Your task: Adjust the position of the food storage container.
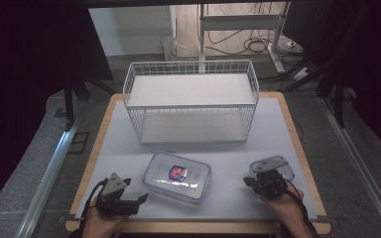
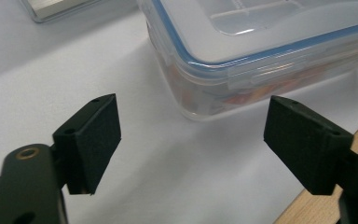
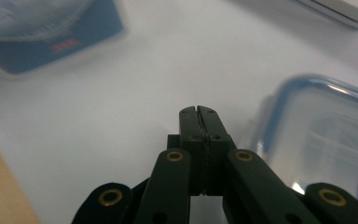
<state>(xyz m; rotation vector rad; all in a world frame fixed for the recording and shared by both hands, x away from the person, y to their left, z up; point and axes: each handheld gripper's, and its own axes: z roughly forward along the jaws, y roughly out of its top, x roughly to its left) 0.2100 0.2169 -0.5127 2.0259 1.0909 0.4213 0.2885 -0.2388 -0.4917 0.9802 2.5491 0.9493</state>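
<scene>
1. A white wire-mesh basket rack with two shelves (image 1: 190, 101) stands at the far half of the white-topped table with a wooden edge (image 1: 278, 144), both shelves bare.

2. In front of the rack, near the middle of the table, lies a clear rectangular plastic container with a blue-sealed snap lid (image 1: 177, 177); a red and blue item shows through the lid. It sits flat, slightly turned.

3. The left gripper (image 1: 129, 201) rests low at the near left corner, in the person's left hand (image 1: 99, 220). Its jaws stand wide apart, with nothing between them, pointing toward the container's near corner. In the left gripper view that corner (image 2: 223, 70) sits just beyond the two black pads (image 2: 95, 140), not touching them.

4. The right gripper (image 1: 250, 181) is held by the person's right hand (image 1: 285, 206) at the near right. Its jaws are pressed together on nothing, as the right gripper view shows (image 3: 199, 122).

5. A second, smaller clear container with a blue-rimmed lid (image 1: 284, 168) sits just beside and partly under the right gripper; whether they touch I cannot tell.
</scene>
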